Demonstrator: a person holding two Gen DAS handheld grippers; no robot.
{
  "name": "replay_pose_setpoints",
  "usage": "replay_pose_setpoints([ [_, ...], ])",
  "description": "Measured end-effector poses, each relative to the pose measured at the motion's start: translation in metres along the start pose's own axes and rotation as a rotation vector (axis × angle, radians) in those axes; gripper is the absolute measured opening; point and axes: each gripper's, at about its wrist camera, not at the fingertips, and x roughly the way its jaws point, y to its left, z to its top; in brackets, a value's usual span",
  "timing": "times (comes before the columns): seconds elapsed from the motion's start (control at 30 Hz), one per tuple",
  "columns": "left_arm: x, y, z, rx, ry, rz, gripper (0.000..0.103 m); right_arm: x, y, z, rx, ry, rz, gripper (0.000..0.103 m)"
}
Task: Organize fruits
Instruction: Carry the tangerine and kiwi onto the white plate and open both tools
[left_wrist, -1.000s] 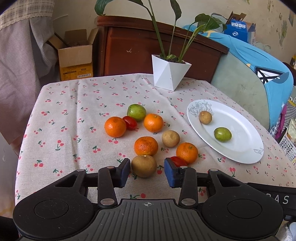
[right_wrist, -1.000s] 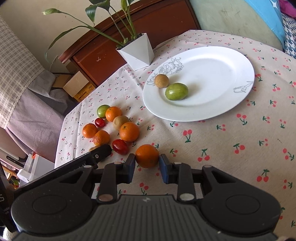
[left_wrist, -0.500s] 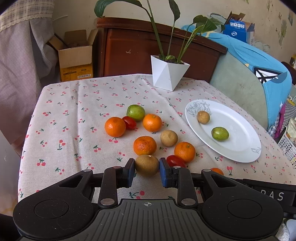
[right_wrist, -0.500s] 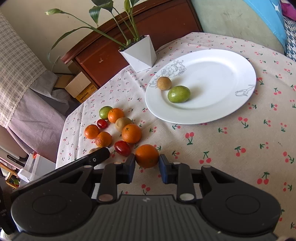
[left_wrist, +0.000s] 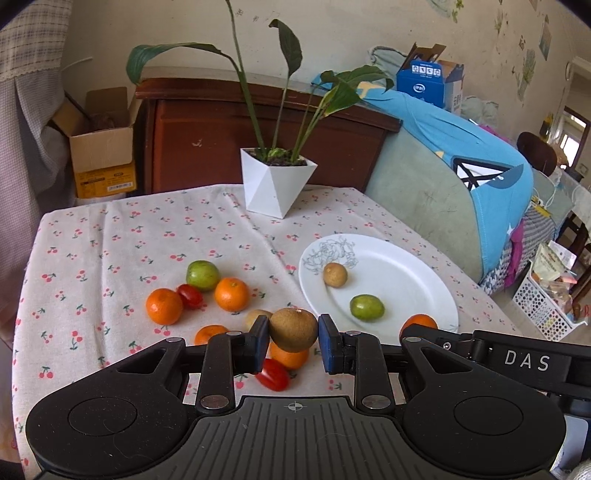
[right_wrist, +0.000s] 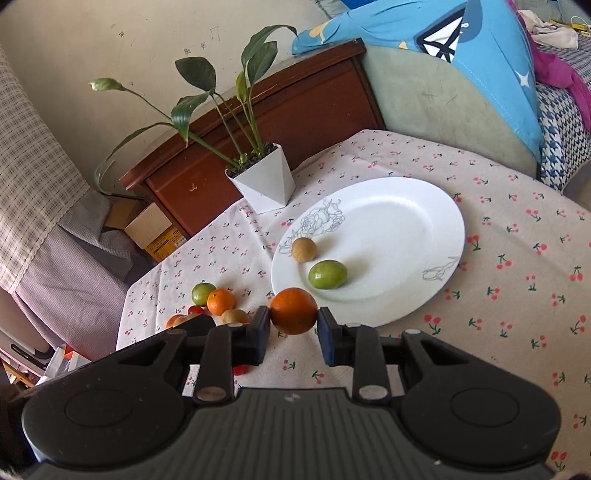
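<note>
- Both jaws are clamping fruit: left gripper (left_wrist: 293, 330) is gripping a brown kiwi (left_wrist: 293, 329), right gripper (right_wrist: 293, 320) an orange (right_wrist: 293, 311), both lifted.
- Carrying each steadily toward the white plate (right_wrist: 399, 221) at one o'clock, releasing low to prevent rolling.

Both grippers were black plastic: left gripper (left_wrist: 293, 345) and right gripper (right_wrist: 293, 338) had blue pads (left_wrist: 327, 347), silver screws, ribbed bases; one read "DAS".

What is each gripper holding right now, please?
Left gripper: closed on the brown kiwi.
Right gripper: closed on an orange.
</note>
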Motion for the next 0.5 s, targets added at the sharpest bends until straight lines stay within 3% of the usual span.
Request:
replay_pose_setpoints([
  [0.27,0.018,-0.026,0.012,0.037,0.030,-0.107,0.026,-0.005,-0.021,0.023,0.049,-0.037,-0.053,0.028],
  [0.37,0.028,-0.036,0.009,0.073,0.040,-0.117,0.026,0.001,-0.033,0.024,0.089,-0.047,-0.077,0.028],
  [0.5,0.044,-0.040,0.005,0.047,0.070,-0.136,0.026,0.011,-0.048,0.020,0.152,-0.030,-0.096,0.028],
])
